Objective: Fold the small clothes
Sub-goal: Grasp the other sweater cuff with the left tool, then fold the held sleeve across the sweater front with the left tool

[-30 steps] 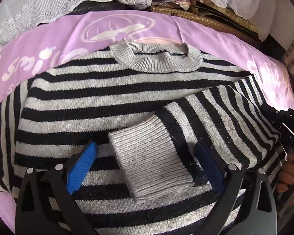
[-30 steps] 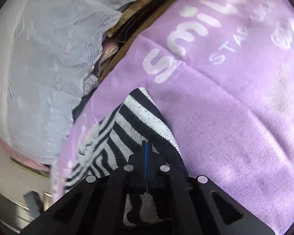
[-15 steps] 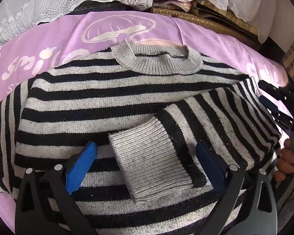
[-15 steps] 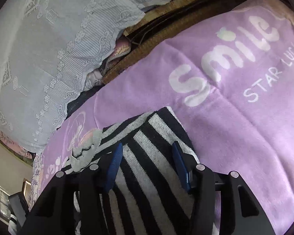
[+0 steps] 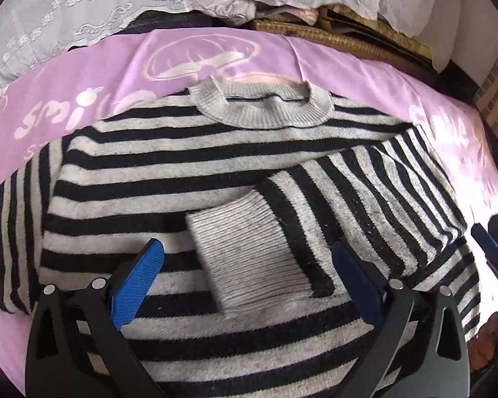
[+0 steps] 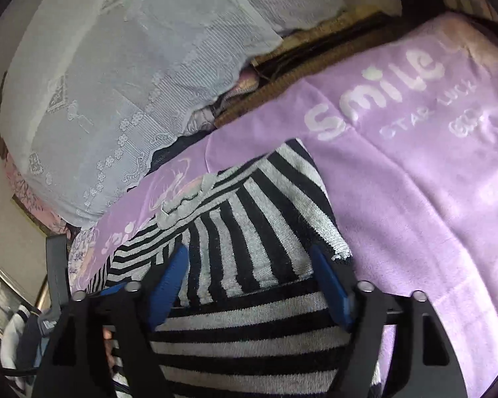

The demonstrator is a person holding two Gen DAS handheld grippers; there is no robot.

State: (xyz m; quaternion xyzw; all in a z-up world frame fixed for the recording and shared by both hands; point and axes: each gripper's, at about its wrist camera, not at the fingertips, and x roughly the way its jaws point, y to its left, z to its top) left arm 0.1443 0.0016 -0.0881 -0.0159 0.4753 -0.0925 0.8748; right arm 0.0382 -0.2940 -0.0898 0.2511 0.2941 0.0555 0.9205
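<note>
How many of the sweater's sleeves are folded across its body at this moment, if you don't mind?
1. The right sleeve lies across the sweater, cuff at the middle. The left sleeve lies outside the body.

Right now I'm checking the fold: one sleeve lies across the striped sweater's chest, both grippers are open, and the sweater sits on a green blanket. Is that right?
Not quite: the blanket is purple, not green, as the left wrist view shows. The rest holds: one sleeve lies across the sweater, and the left gripper and right gripper are both open.
</note>
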